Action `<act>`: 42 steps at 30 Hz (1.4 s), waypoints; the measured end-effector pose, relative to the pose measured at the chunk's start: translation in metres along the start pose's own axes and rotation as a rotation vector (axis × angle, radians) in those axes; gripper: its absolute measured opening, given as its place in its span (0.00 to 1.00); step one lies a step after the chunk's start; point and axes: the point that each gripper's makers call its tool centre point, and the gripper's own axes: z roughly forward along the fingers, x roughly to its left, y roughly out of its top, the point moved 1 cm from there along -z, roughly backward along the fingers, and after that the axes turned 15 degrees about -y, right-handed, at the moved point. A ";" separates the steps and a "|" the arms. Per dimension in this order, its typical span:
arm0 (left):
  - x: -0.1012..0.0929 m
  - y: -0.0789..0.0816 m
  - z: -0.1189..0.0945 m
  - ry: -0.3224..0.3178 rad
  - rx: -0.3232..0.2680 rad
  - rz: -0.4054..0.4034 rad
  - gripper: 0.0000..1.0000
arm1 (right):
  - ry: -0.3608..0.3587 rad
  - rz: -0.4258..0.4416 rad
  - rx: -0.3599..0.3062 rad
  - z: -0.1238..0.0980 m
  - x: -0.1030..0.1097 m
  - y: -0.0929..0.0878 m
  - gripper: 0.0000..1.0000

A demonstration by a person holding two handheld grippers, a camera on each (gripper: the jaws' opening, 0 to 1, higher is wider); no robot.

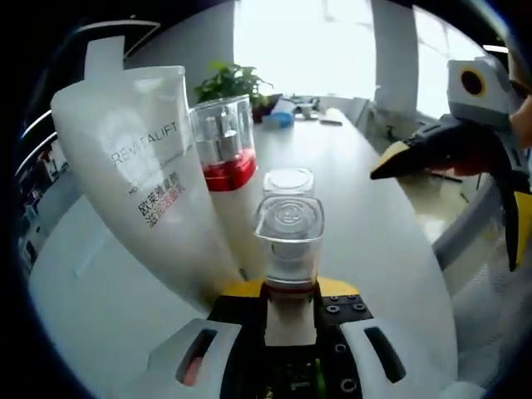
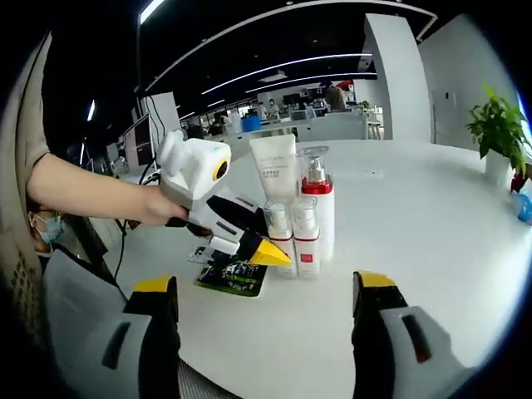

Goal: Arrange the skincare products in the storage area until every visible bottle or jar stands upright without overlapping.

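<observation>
Pinched between the left gripper (image 1: pixel 291 312) jaws, a small clear-capped bottle (image 1: pixel 288 237) stands on the white table (image 1: pixel 374 224) beside the tube (image 1: pixel 154 179). It looks light, rigid, slick: grip low. Right gripper (image 2: pixel 264 312) is spread, empty.

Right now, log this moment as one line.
left gripper: shut on small bottle | right gripper: open, back from group | tube, pump bottle: upright | table

Long white table (image 2: pixel 432 224), bright window (image 1: pixel 307 41), ceiling light strips (image 2: pixel 274 71)
</observation>
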 end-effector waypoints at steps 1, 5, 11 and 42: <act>0.000 0.000 0.000 0.000 0.000 -0.004 0.18 | 0.000 0.001 0.001 0.000 0.000 0.000 0.89; 0.001 -0.002 0.000 0.003 0.007 -0.020 0.19 | -0.006 0.006 0.002 0.001 -0.001 0.000 0.94; 0.000 -0.008 0.001 0.001 0.029 -0.033 0.24 | -0.005 0.005 0.009 0.001 -0.001 -0.002 0.97; -0.038 -0.036 -0.050 0.078 0.044 -0.221 0.64 | 0.028 -0.026 0.022 -0.003 0.006 -0.003 0.99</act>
